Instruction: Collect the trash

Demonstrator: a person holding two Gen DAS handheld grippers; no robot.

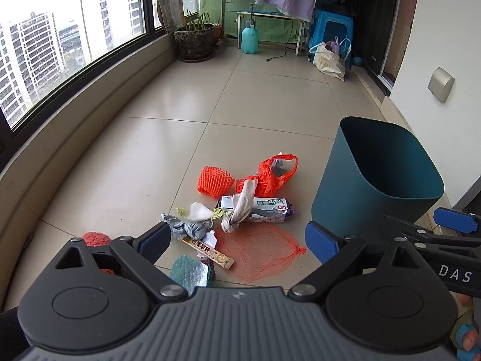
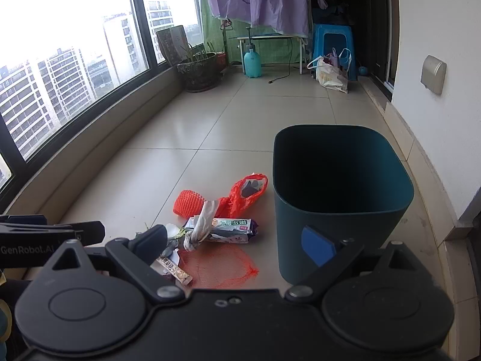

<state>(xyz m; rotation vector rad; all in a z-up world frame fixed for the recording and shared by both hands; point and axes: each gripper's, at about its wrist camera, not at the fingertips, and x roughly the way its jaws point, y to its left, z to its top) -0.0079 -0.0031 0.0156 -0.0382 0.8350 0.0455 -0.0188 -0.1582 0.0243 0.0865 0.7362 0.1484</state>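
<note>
A pile of trash lies on the tiled floor: an orange foam fruit net (image 1: 215, 180), a red plastic bag (image 1: 272, 174), a knotted grey-white wrapper (image 1: 240, 207) over a white snack packet (image 1: 264, 210), a flat red mesh net (image 1: 261, 252), a gold stick wrapper (image 1: 210, 251) and a teal sponge (image 1: 189, 273). A dark teal bin (image 1: 375, 180) stands upright to the right of the pile; it also shows in the right wrist view (image 2: 339, 198). My left gripper (image 1: 237, 240) is open and empty above the near trash. My right gripper (image 2: 237, 246) is open and empty, with the bin behind its right finger.
A curved window sill (image 1: 90, 114) runs along the left. A potted plant (image 1: 195, 40), a teal spray bottle (image 1: 250, 37), a white shopping bag (image 1: 329, 58) and a blue stool (image 1: 332, 30) stand at the far end. A white wall (image 1: 445, 45) is on the right.
</note>
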